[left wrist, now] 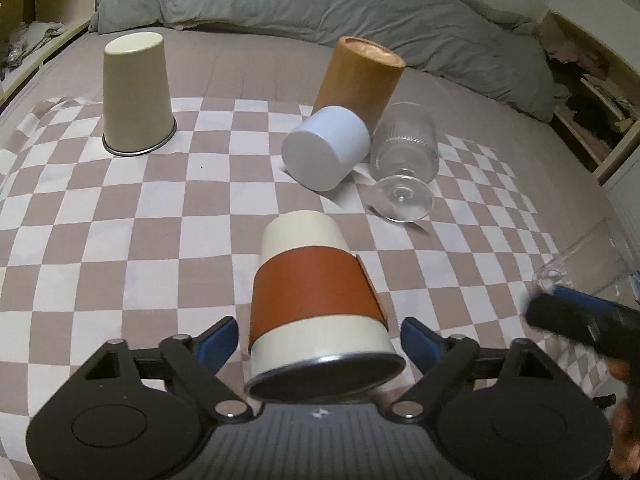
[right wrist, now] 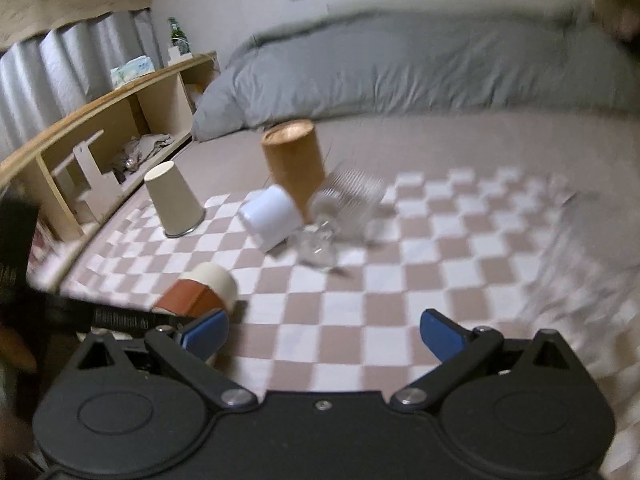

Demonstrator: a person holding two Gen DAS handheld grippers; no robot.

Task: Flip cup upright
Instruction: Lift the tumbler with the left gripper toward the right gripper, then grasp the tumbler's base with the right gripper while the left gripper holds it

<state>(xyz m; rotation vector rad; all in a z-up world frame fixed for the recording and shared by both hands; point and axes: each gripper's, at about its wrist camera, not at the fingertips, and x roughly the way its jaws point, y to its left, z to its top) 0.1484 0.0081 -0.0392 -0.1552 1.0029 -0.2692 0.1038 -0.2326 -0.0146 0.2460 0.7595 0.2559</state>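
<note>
The banded cup point(left wrist: 320, 304) is flanked, tilted, by the wide-spread left gripper point(left wrist: 320, 338); the right gripper point(right wrist: 324, 330) is spread wide, nothing held. At 1 o'clock, a white cup point(left wrist: 326, 148) is seen tipped over.

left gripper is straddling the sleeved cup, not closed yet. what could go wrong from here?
1. The sleeved cup lies tilted between the open left gripper; closing near its rim may squirt it out.
2. It sits on a soft checkered blanket, so once upright it may tip.
3. A swing forward could hit the white cup and stemmed glass, which lean by the brown tube.
</note>
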